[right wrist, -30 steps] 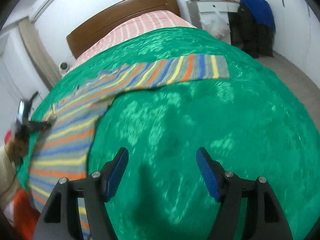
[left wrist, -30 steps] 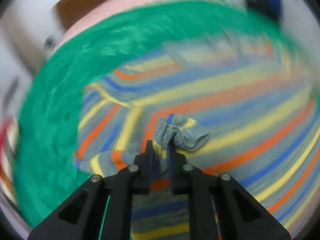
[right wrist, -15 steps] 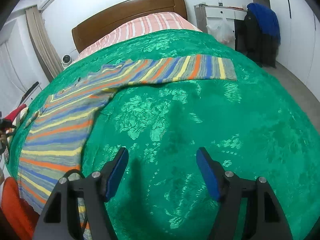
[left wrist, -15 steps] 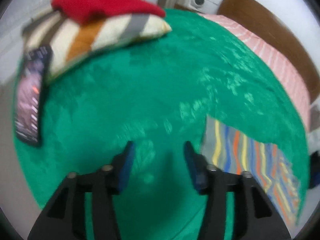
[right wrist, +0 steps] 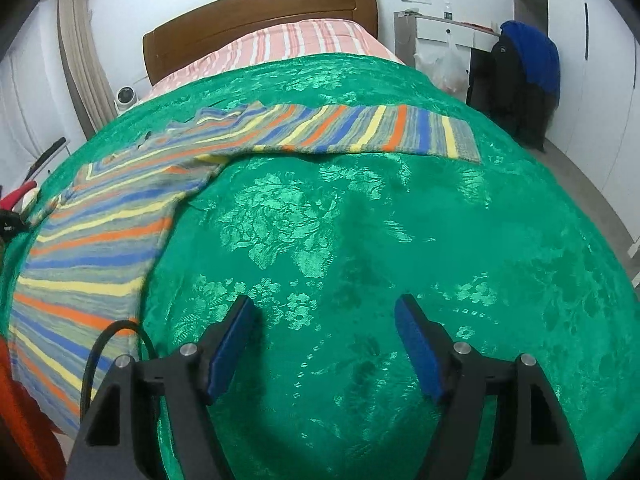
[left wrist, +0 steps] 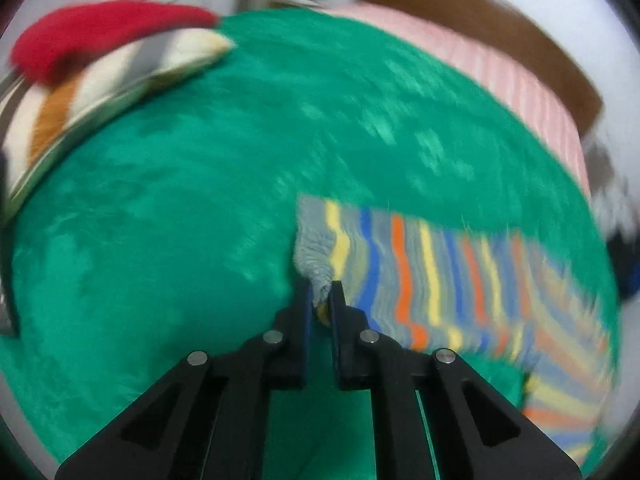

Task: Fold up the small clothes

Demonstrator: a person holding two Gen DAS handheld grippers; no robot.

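The left gripper (left wrist: 320, 294) has its jaws pinched on the grey cuff of the striped sweater (right wrist: 100, 228) spread flat on the green bedspread (right wrist: 360, 240), the right gripper (right wrist: 324, 340) hovers wide open and empty, so I'd guess the sleeve fold comes next, carrying that cuff across the body.

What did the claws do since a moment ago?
The left claw was open over bare green cover half a second ago. Now it has moved to the sweater's sleeve cuff and pinched its grey corner. The right claw stayed open above the green cover, holding nothing, and the other sleeve stayed stretched out flat.
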